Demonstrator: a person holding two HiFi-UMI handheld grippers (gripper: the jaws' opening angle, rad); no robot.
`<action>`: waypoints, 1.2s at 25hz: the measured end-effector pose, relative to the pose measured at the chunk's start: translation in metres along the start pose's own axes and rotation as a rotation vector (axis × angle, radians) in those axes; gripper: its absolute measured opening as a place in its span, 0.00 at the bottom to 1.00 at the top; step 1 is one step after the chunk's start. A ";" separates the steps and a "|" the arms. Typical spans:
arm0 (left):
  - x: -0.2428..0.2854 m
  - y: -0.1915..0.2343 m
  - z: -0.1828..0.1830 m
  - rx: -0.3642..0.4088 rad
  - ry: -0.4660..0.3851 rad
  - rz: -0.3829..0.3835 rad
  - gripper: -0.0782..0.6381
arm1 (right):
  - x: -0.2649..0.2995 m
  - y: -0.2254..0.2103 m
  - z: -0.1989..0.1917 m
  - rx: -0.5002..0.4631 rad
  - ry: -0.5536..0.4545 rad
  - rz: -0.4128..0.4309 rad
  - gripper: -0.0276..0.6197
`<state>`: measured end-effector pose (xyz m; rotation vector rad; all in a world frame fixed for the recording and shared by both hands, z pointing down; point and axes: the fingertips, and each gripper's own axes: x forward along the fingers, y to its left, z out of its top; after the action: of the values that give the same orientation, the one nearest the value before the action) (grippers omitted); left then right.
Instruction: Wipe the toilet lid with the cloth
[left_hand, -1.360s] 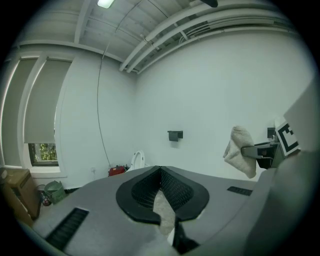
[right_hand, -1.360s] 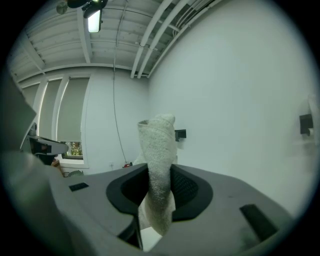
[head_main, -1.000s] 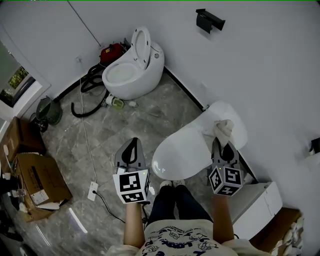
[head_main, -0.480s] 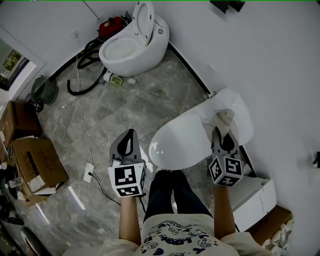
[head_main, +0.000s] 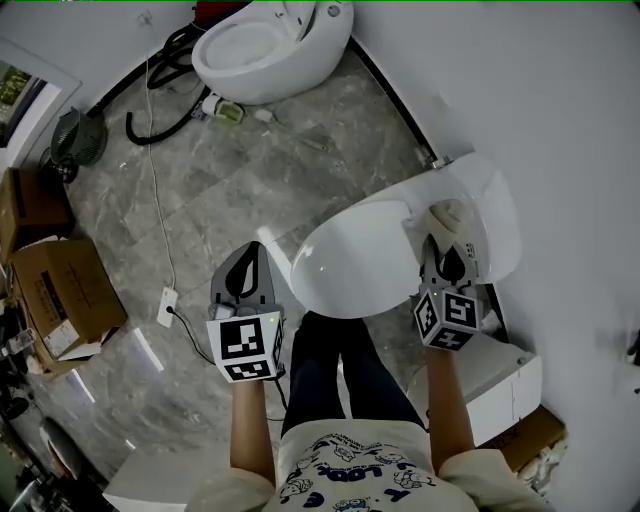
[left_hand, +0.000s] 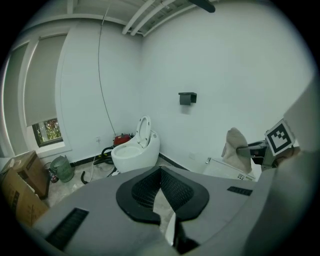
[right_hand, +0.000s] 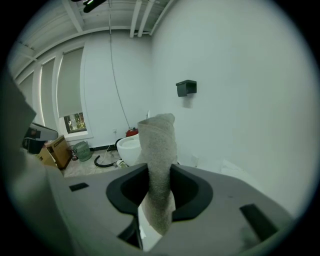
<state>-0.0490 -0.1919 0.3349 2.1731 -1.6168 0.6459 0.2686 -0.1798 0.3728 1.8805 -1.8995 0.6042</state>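
Note:
A white toilet with its lid (head_main: 355, 265) down stands just in front of the person's legs. My right gripper (head_main: 446, 248) is over the rear right part of that lid, shut on a beige cloth (head_main: 447, 216) that sticks out past the jaws. In the right gripper view the cloth (right_hand: 159, 160) stands up between the shut jaws of the right gripper (right_hand: 160, 172). My left gripper (head_main: 250, 272) hangs over the floor to the left of the lid, shut and holding nothing. The left gripper view shows the cloth (left_hand: 237, 149) at the right.
A second toilet (head_main: 270, 40) with its seat raised stands at the far wall, beside a black hose (head_main: 160, 100). A power strip (head_main: 166, 305) and its cable lie on the marble floor. Cardboard boxes (head_main: 60, 295) sit at the left, and a white box (head_main: 500, 385) at the right.
The head view has tipped down, so the whole room has slid upward in the picture. Both grippers keep about the same place beside and over the near toilet, cloth still held.

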 end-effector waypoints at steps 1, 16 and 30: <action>0.005 0.000 -0.004 0.000 0.007 0.002 0.11 | 0.008 -0.002 -0.006 0.001 0.009 0.004 0.20; 0.068 -0.005 -0.075 0.037 0.097 0.010 0.11 | 0.116 -0.048 -0.115 0.002 0.164 -0.002 0.20; 0.118 -0.005 -0.133 0.058 0.127 0.014 0.11 | 0.203 -0.073 -0.208 -0.095 0.310 0.002 0.20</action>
<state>-0.0356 -0.2129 0.5111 2.1167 -1.5668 0.8271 0.3346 -0.2305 0.6607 1.6197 -1.6984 0.7451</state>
